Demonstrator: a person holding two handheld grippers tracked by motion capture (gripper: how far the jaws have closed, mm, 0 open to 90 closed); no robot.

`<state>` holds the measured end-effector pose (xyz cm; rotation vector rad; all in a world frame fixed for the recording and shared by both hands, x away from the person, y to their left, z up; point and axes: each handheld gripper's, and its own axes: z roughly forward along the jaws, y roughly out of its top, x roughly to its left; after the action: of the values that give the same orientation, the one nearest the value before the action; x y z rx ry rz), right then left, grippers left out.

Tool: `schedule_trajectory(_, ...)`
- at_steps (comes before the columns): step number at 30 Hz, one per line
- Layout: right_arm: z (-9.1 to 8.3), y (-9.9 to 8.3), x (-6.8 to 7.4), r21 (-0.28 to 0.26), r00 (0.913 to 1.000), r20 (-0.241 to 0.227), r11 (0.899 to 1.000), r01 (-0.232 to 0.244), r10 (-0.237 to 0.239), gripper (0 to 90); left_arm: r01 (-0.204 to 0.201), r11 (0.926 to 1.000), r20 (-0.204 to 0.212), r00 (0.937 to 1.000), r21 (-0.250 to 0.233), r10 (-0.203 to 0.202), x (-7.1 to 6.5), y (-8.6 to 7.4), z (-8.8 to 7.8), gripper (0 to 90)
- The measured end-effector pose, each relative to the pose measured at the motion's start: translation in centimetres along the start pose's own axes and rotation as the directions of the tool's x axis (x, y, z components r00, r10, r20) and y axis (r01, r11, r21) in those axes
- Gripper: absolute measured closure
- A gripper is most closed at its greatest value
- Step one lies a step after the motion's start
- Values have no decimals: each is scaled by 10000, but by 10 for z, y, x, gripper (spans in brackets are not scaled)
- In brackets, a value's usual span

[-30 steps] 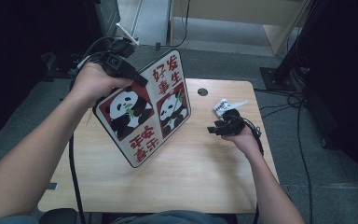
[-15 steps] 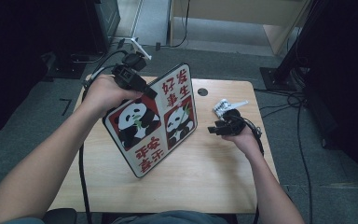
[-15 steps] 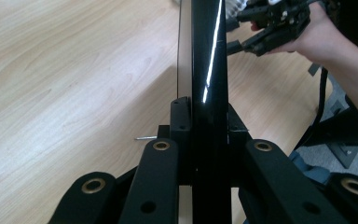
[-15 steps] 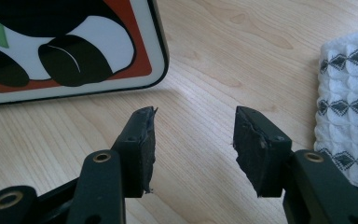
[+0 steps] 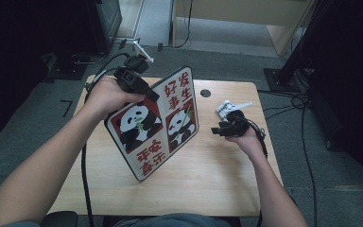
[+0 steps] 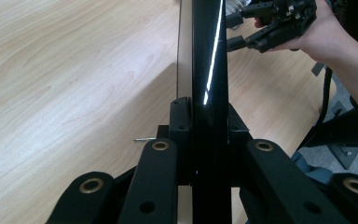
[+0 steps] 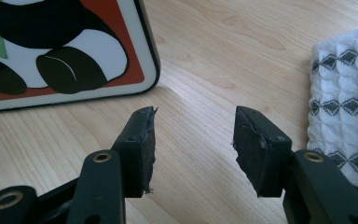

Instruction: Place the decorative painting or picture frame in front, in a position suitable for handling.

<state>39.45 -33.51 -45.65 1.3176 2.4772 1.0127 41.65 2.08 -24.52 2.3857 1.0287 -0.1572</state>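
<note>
wooden bench (image 5: pixel 208 170) in a dim room | panda board (image 5: pixel 157 124) is clamped edge-on in left gripper (image 5: pixel 139 87), tilted on its lower corner, likely for setting down | right gripper (image 5: pixel 223 129) is held apart, empty, by right edge beside white cloth (image 5: pixel 227 108)

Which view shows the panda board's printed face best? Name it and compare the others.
The high view: the whole panda board faces the camera, both pandas and the red characters readable. The left gripper view gives its black edge clamped between the jaws; the right gripper view, one printed corner.
</note>
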Motion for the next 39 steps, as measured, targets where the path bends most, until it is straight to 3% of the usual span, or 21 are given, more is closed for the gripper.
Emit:
schedule_trajectory(7, -1, -1, 0, 28, 10000, -19, 10000, -4, 4, 499, 187, 9997, -29, 9998, 136, -186, 3, 2, 2, 731)
schedule_trajectory(15, -3, -2, -3, -147, 9999, -32, 9998, -114, 114, 500, 398, 9981, 292, 9988, -476, -384, 8, 0, -6, 611)
schedule_trajectory(24, -7, -3, -5, -236, 10000, -84, 9997, 2, -4, 530, 446, 9911, 346, 9986, -1251, -406, 9, -9, -30, 537)
schedule_trajectory(27, -6, -3, -5, -87, 9999, -31, 9999, 120, -121, 536, 296, 9885, 359, 9991, -1484, -246, 7, -12, -39, 505)
schedule_trajectory(35, -8, -2, -7, -326, 9995, -182, 9992, 240, -246, 547, 253, 9821, 51, 9997, -1866, -248, 8, -24, -58, 463)
schedule_trajectory(36, -8, -3, -8, -252, 9992, -362, 9996, 150, -160, 560, 122, 9796, -115, 9998, -2005, -148, 9, -27, -62, 464)
schedule_trajectory(39, -7, -5, -9, -140, 9990, -170, 9990, 420, -423, 575, 141, 9769, -299, 9993, -2133, -210, 12, -33, -67, 462)
